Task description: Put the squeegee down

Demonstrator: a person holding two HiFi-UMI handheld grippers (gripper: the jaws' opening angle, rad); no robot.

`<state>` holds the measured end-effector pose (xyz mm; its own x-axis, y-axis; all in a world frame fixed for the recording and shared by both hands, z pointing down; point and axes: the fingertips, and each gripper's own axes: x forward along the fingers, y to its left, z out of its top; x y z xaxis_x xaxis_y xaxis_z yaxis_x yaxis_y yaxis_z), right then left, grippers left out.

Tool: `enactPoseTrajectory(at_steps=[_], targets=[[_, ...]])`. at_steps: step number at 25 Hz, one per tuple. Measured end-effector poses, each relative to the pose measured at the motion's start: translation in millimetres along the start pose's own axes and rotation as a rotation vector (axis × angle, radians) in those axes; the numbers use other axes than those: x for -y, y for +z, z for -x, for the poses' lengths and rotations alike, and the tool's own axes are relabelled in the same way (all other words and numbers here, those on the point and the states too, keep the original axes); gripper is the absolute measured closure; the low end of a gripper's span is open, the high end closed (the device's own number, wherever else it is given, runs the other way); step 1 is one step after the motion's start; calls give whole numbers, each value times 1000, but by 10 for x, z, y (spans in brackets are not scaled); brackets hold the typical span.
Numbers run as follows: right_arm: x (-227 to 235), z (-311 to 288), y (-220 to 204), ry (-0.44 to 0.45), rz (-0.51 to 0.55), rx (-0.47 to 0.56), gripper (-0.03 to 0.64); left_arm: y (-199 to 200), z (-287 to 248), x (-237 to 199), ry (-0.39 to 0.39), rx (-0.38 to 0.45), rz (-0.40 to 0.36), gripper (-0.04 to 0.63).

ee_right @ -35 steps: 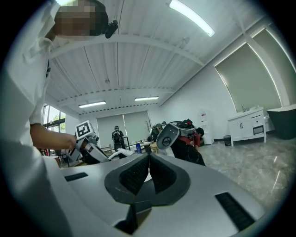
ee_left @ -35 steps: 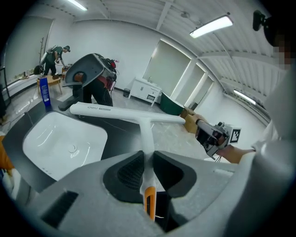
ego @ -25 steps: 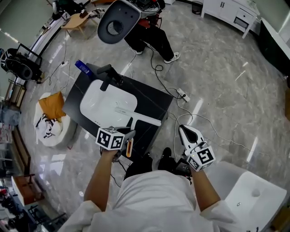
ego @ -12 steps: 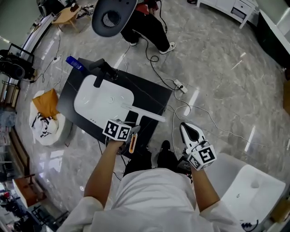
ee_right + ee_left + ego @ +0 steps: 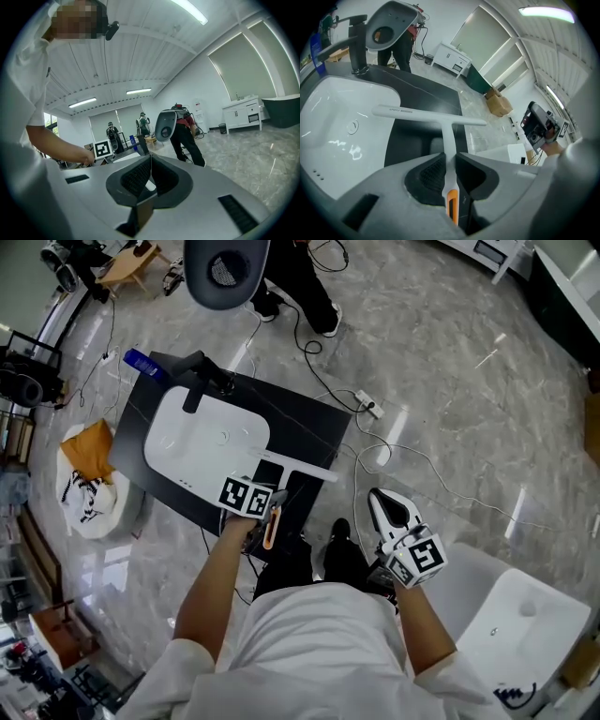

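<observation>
The squeegee is white and T-shaped with an orange end to its handle. Its blade (image 5: 298, 465) lies across the black counter (image 5: 314, 432) just right of the white basin (image 5: 187, 442). My left gripper (image 5: 269, 512) is shut on the handle (image 5: 448, 150), and the blade (image 5: 426, 114) points away over the basin's edge. Whether the blade touches the counter I cannot tell. My right gripper (image 5: 382, 500) hangs off to the right over the floor, its jaws (image 5: 150, 164) shut with nothing between them.
A black faucet (image 5: 199, 382) and a blue bottle (image 5: 141, 362) stand at the counter's far side. Cables and a power strip (image 5: 373, 410) lie on the marble floor. A white basket with an orange cloth (image 5: 89, 474) sits at the left, and a white unit (image 5: 525, 620) at the lower right.
My left gripper has sunk with the squeegee, bringing the blade down toward the counter beside the basin. The right gripper has hardly moved.
</observation>
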<state>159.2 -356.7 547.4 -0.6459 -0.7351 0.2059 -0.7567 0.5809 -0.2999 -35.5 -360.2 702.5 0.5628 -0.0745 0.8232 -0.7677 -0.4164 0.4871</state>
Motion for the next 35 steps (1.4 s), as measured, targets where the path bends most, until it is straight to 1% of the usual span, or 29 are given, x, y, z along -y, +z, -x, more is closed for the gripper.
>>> enactPoseTrajectory(at_steps=[11, 18, 22, 26, 29, 32, 35], targets=[[25, 36, -78, -9, -12, -15, 601, -40, -161, -128, 17, -6, 31, 518], [51, 102, -123, -18, -30, -15, 601, -66, -194, -149, 34, -2, 32, 518], [53, 93, -108, -10, -17, -17, 601, -63, -201, -160, 38, 5, 33, 517], [36, 92, -123, -7, -26, -18, 601, -69, -208, -160, 56, 16, 22, 514], [14, 78, -126, 3, -24, -17, 601, -76, -206, -192, 85, 22, 12, 491], [11, 87, -106, 10, -18, -15, 601, -49, -125, -201, 108, 44, 6, 469], [46, 120, -81, 9, -12, -9, 601, 24, 84, -172, 121, 100, -2, 468]])
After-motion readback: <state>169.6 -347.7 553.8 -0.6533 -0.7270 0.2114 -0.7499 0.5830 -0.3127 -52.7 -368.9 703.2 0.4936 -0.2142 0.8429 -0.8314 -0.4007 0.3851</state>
